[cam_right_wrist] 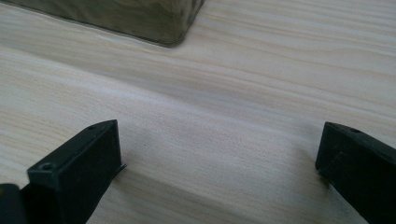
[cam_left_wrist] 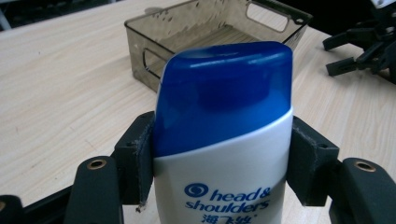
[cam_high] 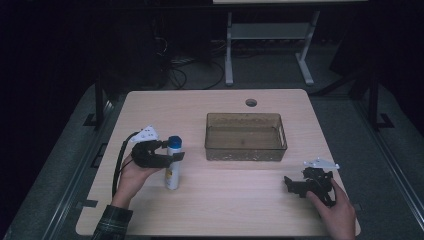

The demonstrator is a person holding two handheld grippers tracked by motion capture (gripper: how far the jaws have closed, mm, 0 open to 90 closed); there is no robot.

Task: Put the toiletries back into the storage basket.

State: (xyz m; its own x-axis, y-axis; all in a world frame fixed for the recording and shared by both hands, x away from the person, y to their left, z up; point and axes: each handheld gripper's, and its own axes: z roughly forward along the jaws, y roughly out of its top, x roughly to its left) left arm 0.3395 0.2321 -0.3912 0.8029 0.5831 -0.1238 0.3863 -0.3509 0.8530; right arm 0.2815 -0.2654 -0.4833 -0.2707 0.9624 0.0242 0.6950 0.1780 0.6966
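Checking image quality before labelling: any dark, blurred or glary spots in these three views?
High view: dim, surroundings near black, table lit. Left gripper view: shampoo bottle sharp, soft sheen on its blue cap, brown bin behind slightly soft. Right gripper view: near jaws blurred, woodgrain clear, faint shadow beneath them.

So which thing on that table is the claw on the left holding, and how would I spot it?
Start at the wooden table and find the brownish see-through tray near its middle. To the tray's left stands a shampoo bottle, clamped near its top by the left claw. It is the only upright thing there: white body, blue cap, blue lettering.
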